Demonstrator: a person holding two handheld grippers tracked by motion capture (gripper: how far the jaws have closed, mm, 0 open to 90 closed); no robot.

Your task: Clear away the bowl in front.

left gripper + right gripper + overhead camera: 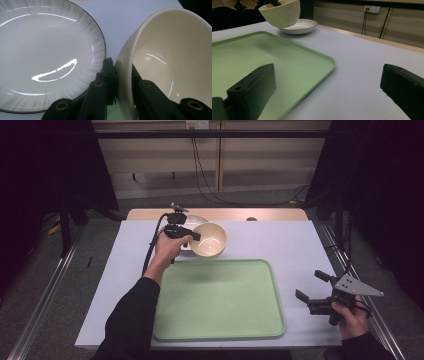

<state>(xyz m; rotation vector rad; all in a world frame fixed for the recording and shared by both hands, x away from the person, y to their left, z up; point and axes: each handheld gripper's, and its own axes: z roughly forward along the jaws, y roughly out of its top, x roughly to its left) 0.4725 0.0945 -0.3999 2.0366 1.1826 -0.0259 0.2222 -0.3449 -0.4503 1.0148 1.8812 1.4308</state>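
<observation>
Cream bowl (208,240) pinched at rim by left gripper (194,236) fingers, lifted beside plate (47,55), upper centre; green tray (220,300) probably next, bare. Right gripper (311,290) fingers wide, idle lower right.

The cream bowl (209,240) is up in the air, tipped on its side, pinched at its rim by the left gripper (192,236), just past the far edge of the green tray (220,320) and beside the white plate (45,55)
</observation>
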